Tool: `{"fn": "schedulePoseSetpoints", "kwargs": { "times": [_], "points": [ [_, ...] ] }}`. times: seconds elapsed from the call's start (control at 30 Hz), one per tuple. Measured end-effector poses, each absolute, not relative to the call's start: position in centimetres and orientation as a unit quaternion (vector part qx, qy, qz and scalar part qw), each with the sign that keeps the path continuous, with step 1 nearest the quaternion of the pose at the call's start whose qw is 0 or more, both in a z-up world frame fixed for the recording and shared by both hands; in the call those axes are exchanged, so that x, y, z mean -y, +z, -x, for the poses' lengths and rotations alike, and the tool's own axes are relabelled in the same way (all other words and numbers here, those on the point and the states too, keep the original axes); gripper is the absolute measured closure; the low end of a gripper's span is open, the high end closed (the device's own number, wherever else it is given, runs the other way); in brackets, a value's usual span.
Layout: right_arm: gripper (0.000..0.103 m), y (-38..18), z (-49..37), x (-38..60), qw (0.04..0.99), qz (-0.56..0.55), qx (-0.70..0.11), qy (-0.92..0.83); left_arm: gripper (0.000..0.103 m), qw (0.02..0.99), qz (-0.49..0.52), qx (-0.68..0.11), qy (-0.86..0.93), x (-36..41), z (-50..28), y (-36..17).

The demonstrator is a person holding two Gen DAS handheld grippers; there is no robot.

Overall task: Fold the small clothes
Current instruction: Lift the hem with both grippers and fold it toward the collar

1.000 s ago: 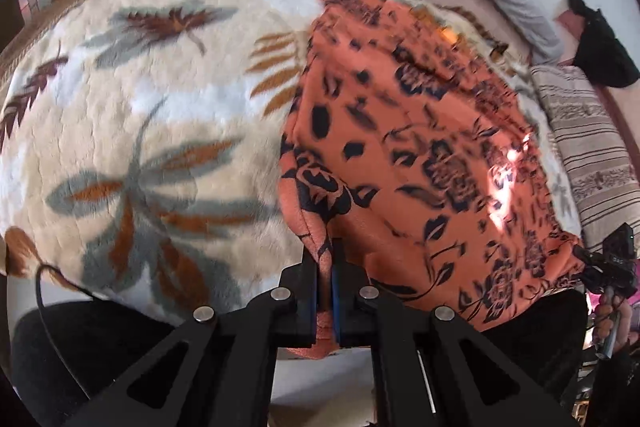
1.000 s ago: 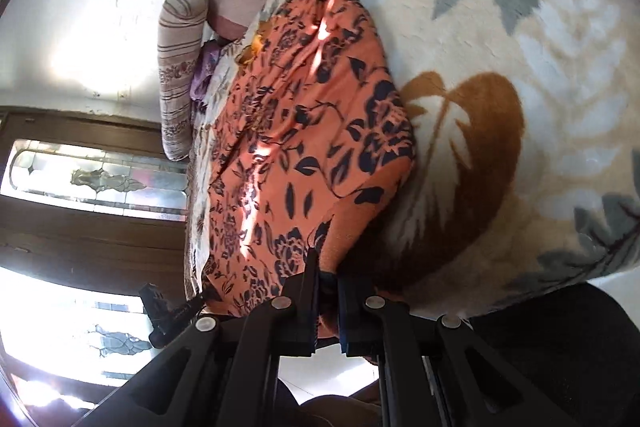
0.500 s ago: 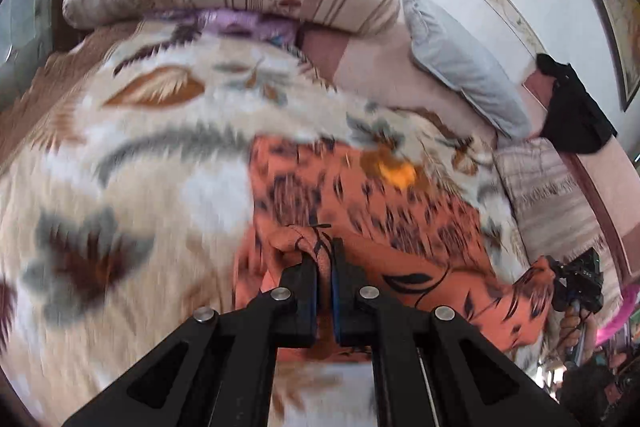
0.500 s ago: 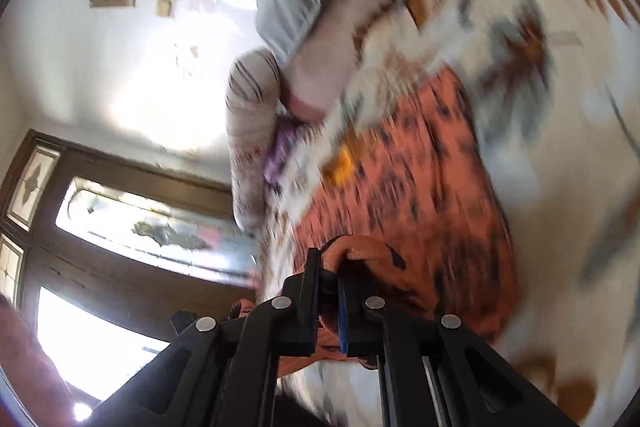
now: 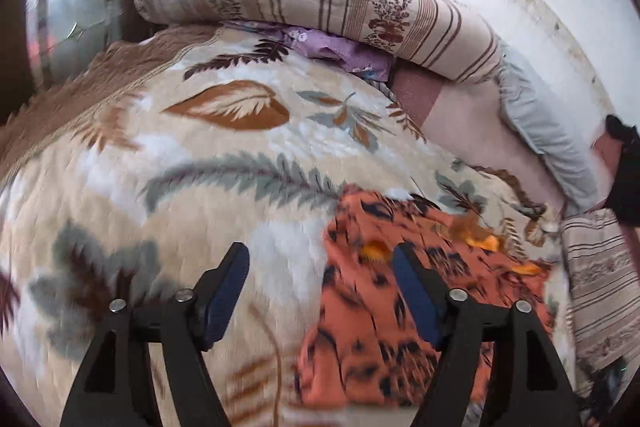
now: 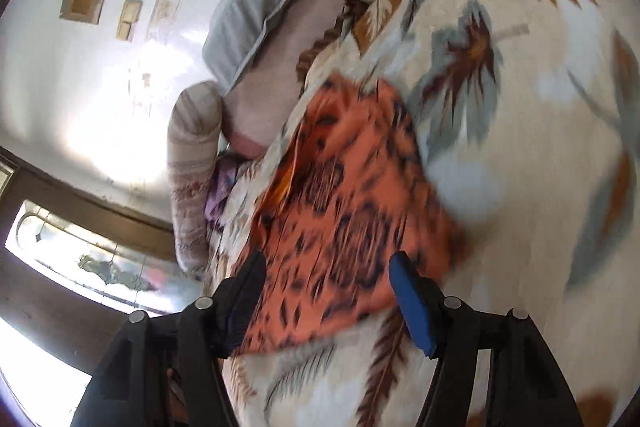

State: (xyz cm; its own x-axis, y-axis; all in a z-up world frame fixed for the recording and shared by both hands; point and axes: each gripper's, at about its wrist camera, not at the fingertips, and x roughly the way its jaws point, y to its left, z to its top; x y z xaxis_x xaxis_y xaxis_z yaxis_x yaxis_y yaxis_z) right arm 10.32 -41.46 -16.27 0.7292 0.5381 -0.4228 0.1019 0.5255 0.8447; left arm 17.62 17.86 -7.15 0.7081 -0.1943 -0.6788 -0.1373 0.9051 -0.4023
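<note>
I see the orange garment with its dark floral print lying folded over on itself, roughly flat, on the leaf-patterned blanket, its edges blurred in both wrist views.

left wrist: close, angled down | right wrist: close, rolled | shared: orange cloth

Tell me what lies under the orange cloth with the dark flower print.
The orange floral-print cloth lies on a cream plush blanket with a leaf pattern, which shows all around it. Yellow-orange fabric peeks out at its far edge. Whatever else lies beneath is covered.
</note>
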Motion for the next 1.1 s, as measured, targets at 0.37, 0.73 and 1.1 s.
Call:
{"fn": "schedulePoseSetpoints", "kwargs": {
  "times": [0.37, 0.73, 1.1],
  "points": [
    [0.036, -20.9, -13.2, 38.4, 0.755, -0.547, -0.357, 0.054, 0.025, 0.853, 0.252, -0.456, -0.034, -10.1, -16.8, -14.7],
    [0.094, -14.5, -12.8, 37.7, 0.798, -0.506, -0.321, 0.064, 0.089, 0.868, 0.247, -0.429, -0.047, -11.0, -17.5, -8.3],
    [0.067, -21.3, 5.3, 39.3, 0.752, -0.506, -0.421, 0.032, 0.055, 0.844, 0.206, -0.493, -0.049, -14.1, -2.3, -14.4]
  ]
}}
